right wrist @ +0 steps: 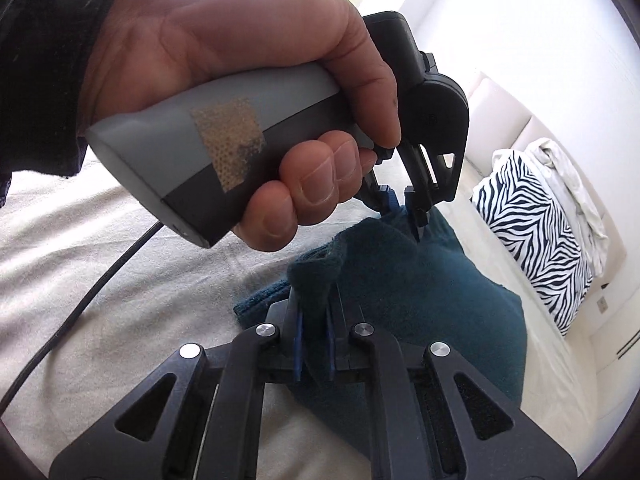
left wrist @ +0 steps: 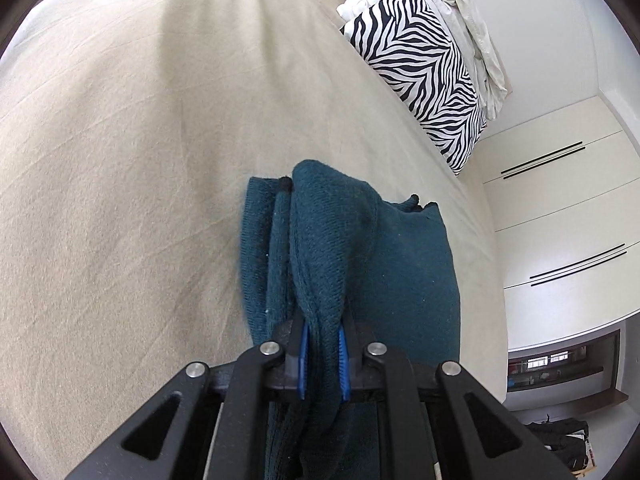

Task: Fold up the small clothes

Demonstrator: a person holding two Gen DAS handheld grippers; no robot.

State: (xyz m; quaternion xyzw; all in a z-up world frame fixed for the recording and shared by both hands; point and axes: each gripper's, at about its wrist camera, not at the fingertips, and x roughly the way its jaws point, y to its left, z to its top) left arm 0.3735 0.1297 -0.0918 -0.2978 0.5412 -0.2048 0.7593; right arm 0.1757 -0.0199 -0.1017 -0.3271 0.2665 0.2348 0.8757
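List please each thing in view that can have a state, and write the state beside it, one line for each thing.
left gripper: shut on the teal knit garment.
right gripper: shut on the same garment.
teal knit garment: bunched, pinched at two places, partly lying on the bed.
beige sheet: spread over the bed, lightly creased.
zebra pillow: leaning at the head of the bed.
white bedding: crumpled behind the pillow.
wardrobe doors: closed.
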